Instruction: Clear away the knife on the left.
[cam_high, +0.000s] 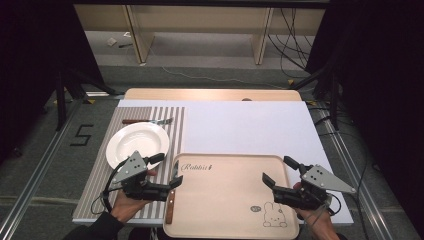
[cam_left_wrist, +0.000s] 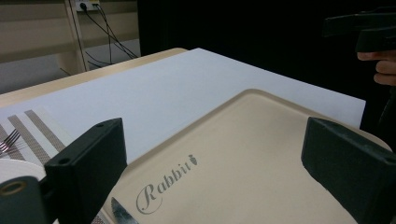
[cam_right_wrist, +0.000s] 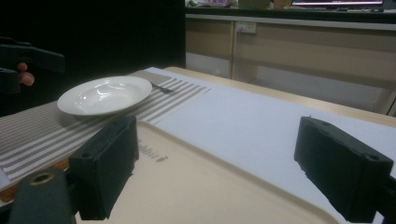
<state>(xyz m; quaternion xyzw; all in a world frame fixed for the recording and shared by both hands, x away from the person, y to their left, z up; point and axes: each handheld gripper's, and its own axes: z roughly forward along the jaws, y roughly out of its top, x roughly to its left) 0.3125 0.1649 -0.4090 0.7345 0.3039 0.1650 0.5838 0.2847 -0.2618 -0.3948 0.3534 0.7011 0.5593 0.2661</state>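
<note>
A beige tray (cam_high: 230, 200) lettered "Rabbit" (cam_left_wrist: 166, 186), with a bunny drawing, lies at the table's front. A knife (cam_high: 170, 199) with a wooden handle lies along its left edge, and its blade tip (cam_left_wrist: 122, 212) rests on the tray. My left gripper (cam_high: 166, 170) hovers open over the tray's near left corner, above the knife, with nothing between its jaws (cam_left_wrist: 215, 140). At the tray's right edge my right gripper (cam_high: 278, 170) is open and empty (cam_right_wrist: 224, 140). A white plate (cam_high: 138, 143) sits on a striped placemat (cam_high: 100, 175), with a fork (cam_high: 148, 121) behind it.
A white sheet (cam_high: 240, 127) covers the table beyond the tray. The wooden tabletop (cam_high: 210, 94) shows at the far edge. Past the table there are shelves and loose cables on the floor. Dark curtains hang on both sides.
</note>
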